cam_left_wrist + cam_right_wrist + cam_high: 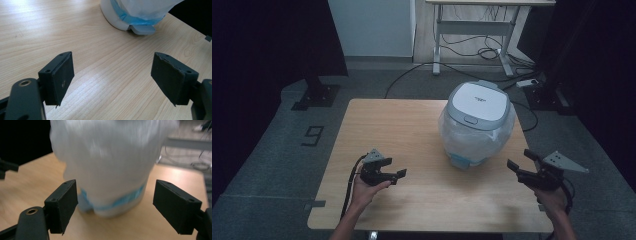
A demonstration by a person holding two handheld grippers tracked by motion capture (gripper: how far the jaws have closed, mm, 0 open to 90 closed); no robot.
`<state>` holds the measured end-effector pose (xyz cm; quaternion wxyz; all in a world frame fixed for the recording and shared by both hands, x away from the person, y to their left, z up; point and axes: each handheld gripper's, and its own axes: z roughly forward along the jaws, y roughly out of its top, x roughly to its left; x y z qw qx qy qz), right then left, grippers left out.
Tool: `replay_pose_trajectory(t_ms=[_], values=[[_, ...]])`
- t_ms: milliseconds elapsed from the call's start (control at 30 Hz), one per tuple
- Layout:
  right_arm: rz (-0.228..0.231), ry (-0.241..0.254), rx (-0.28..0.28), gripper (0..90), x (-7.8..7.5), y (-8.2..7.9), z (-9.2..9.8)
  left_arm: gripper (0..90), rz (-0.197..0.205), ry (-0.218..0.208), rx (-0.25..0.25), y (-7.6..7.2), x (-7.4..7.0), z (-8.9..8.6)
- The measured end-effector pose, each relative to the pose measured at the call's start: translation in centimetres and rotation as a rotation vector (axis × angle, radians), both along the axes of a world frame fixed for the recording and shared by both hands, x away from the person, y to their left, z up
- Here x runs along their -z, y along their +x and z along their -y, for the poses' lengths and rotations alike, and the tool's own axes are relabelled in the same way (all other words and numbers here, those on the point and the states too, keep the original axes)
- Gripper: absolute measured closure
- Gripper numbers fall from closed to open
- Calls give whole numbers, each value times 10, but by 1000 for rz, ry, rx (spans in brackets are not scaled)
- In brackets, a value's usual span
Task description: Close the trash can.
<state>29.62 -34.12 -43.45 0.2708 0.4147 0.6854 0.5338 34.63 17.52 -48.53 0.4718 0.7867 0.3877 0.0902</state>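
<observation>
High view: a small white bin (476, 125) with a grey-rimmed flip lid stood on the right half of the wooden table (377, 130), toward the far edge. A translucent plastic liner bag (502, 135) ballooned out from under the lid and draped its sides. The left gripper (393, 174) hovered low over the near-left table, jaws spread, empty. The right gripper (518, 161) hung off the near-right edge, jaws also spread, aimed at the bin; likely both hands flanked it so as to approach from two sides.

Left gripper view: the black pads (61, 78) stood wide apart over bare wood. The bin's base (120, 21), with a blue band and a foot pedal, sat well ahead.

Right gripper view: blurred. The bagged bin (110, 170) sat between the parted jaws but beyond them, untouched. The bag looked crinkly and loose, probably slippery to pinch.
</observation>
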Motion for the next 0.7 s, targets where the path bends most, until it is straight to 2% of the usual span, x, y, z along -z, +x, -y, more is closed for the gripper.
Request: replay_pose_trajectory(t_ms=[67,200,367,500,700], values=[[-32,10,4,192,18,-1,3,186,1,6,0,0,2,0],[-76,18,11,194,45,-1,7,186,-1,16,0,1,5,1],[-136,-3,21,195,68,3,9,187,-5,28,4,1,8,2],[-154,-4,19,195,74,6,8,188,-5,37,10,1,10,3],[-148,-12,14,194,76,6,4,187,0,48,4,1,11,3]])
